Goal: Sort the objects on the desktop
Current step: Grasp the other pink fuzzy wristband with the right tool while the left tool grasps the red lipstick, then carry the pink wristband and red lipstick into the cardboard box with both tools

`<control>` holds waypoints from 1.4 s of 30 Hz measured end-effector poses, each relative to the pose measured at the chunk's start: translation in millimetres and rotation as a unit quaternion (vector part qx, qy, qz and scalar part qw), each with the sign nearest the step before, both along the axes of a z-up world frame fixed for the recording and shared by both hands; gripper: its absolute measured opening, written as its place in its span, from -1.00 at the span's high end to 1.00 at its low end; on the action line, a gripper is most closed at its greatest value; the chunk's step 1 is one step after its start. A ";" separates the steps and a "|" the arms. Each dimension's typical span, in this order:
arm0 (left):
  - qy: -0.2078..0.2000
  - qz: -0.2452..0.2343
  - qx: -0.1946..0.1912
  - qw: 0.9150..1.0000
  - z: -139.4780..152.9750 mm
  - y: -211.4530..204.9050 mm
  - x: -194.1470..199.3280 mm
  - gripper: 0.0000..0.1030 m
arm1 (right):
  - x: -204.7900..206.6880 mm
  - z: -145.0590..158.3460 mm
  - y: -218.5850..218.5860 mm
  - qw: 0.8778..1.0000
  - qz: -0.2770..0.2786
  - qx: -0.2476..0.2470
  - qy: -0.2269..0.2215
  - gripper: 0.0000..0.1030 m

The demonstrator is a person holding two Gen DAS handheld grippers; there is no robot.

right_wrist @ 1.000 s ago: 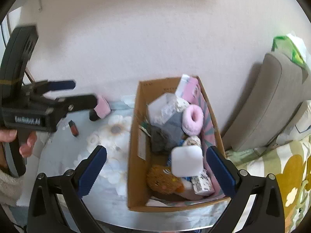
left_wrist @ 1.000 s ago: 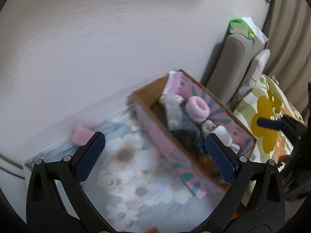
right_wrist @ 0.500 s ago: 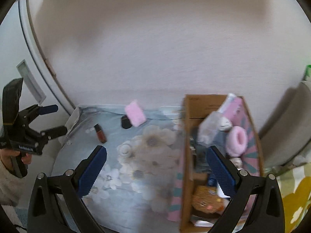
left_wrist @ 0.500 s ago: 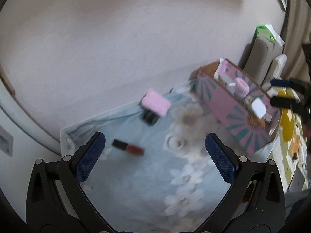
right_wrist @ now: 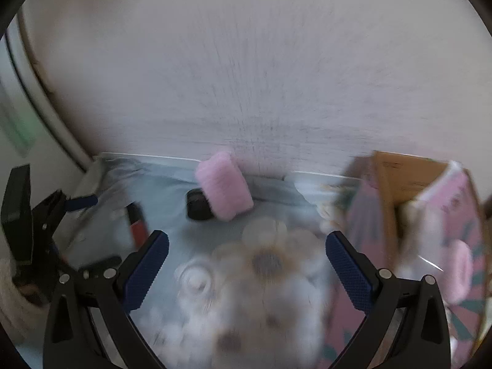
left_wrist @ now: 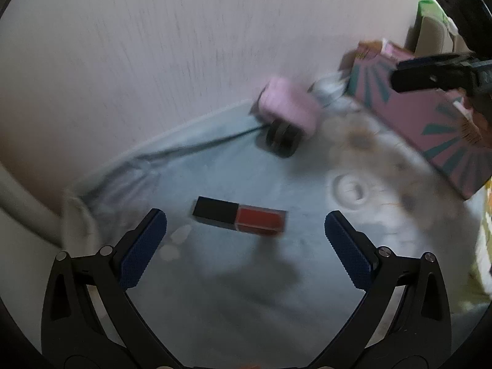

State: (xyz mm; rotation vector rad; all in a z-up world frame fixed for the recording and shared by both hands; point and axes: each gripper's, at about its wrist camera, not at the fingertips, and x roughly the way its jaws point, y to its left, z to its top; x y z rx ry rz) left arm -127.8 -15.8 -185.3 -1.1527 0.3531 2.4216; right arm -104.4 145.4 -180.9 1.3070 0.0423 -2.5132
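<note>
A red tube with a black cap [left_wrist: 239, 218] lies flat on the floral cloth [left_wrist: 246, 292], just ahead of my open left gripper [left_wrist: 246, 233], between its fingers' line. Further back, a fluffy pink item [left_wrist: 289, 107] rests partly over a small black object [left_wrist: 281, 138]. A white round lid-like thing [left_wrist: 352, 189] sits to the right. In the right wrist view, my open right gripper [right_wrist: 247, 255] hovers above the cloth [right_wrist: 270, 307], facing the pink item [right_wrist: 224, 184] and black object [right_wrist: 198, 206]; the red tube [right_wrist: 136, 224] lies left. The pink box [right_wrist: 430, 230] holds several items.
The pink patterned cardboard box [left_wrist: 430, 123] stands at the right on the cloth. A pale wall [left_wrist: 153, 46] runs right behind the table. The other gripper [left_wrist: 446, 70] shows at upper right in the left wrist view. A hand holds the left gripper [right_wrist: 40, 224] at the far left.
Both grippers swung left, away from the box, and came lower toward the cloth. The red tube now lies close in front of my left gripper; both views are motion-blurred.
</note>
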 end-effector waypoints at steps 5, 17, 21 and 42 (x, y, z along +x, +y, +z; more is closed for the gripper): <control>-0.001 -0.006 0.005 1.000 -28.8 0.2 -10.8 -0.99 | -26.5 -24.5 -22.3 1.000 0.008 0.000 0.010 -0.96; -0.001 -0.018 0.031 0.999 -35.9 3.3 -29.1 -0.99 | -66.2 -54.7 -46.8 1.000 -0.010 0.006 -0.005 -0.71; -0.023 -0.021 0.030 0.999 -41.3 5.0 -35.6 -0.97 | -70.2 -58.5 -44.3 1.000 -0.015 -0.005 -0.008 -0.50; -0.038 -0.024 0.023 0.999 -19.4 25.8 -33.3 -0.60 | -41.6 -27.2 -19.5 0.999 -0.028 -0.029 0.016 0.35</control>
